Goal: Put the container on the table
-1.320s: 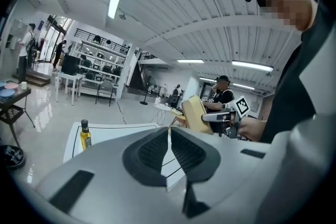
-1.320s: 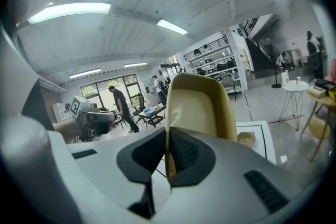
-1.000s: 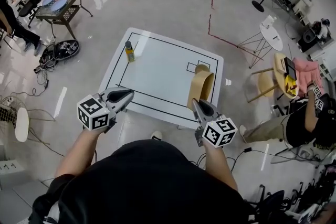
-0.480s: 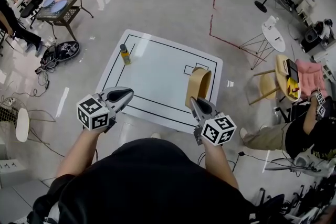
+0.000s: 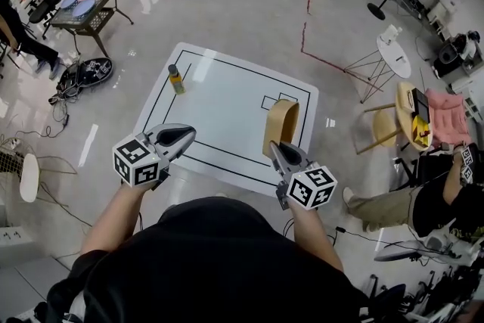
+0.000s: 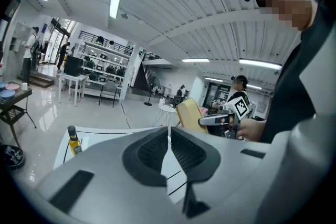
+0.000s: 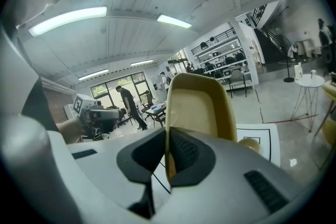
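Note:
A tan, deep oval container (image 5: 280,126) hangs upright over the near right part of the white table (image 5: 219,106), and my right gripper (image 5: 280,153) is shut on its near rim. In the right gripper view the container (image 7: 202,107) fills the middle, with its wall pinched between the jaws of the right gripper (image 7: 168,152). My left gripper (image 5: 181,137) hovers near the table's front left edge, shut and holding nothing. From the left gripper view (image 6: 169,139) the container (image 6: 190,114) shows across the table.
A small yellow bottle (image 5: 175,79) stands at the table's far left. A small tan round piece (image 7: 252,144) lies by a black-outlined box on the table. A round side table (image 5: 393,49), chairs and a seated person (image 5: 423,189) are to the right; a cart (image 5: 83,7) and cables (image 5: 83,72) to the left.
The table and bottle have drifted slightly left in the head view. My right gripper has shifted a little left with the container; the left gripper has hardly moved.

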A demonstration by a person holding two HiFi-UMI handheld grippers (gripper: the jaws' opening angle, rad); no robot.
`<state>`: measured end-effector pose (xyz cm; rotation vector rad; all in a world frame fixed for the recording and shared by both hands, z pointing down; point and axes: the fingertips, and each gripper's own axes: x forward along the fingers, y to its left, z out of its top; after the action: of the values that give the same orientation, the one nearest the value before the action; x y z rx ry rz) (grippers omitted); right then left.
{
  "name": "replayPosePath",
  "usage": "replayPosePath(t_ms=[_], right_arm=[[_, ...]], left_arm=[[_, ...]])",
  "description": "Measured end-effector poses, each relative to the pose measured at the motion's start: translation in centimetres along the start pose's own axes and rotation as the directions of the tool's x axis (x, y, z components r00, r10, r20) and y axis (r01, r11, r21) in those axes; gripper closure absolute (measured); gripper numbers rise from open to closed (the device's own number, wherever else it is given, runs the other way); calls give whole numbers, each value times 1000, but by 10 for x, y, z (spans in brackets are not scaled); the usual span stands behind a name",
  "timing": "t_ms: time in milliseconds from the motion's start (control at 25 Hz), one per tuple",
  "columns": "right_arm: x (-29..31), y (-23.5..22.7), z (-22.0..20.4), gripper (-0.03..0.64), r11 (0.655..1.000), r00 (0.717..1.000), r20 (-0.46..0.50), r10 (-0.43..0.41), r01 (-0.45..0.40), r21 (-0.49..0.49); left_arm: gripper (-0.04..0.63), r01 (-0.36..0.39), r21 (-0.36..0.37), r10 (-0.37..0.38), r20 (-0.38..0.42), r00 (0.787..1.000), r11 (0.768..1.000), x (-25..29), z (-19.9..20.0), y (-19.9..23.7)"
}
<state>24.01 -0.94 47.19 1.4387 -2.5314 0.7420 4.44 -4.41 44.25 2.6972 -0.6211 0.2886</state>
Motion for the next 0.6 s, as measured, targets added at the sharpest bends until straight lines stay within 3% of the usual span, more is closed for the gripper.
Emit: replayPosePath(t_ms=[600], right_arm=[[2, 0, 12, 600, 999, 1000, 2, 1, -1, -45]], left_arm=[[574, -5, 8, 5, 12, 1000, 1000, -2, 2, -2]])
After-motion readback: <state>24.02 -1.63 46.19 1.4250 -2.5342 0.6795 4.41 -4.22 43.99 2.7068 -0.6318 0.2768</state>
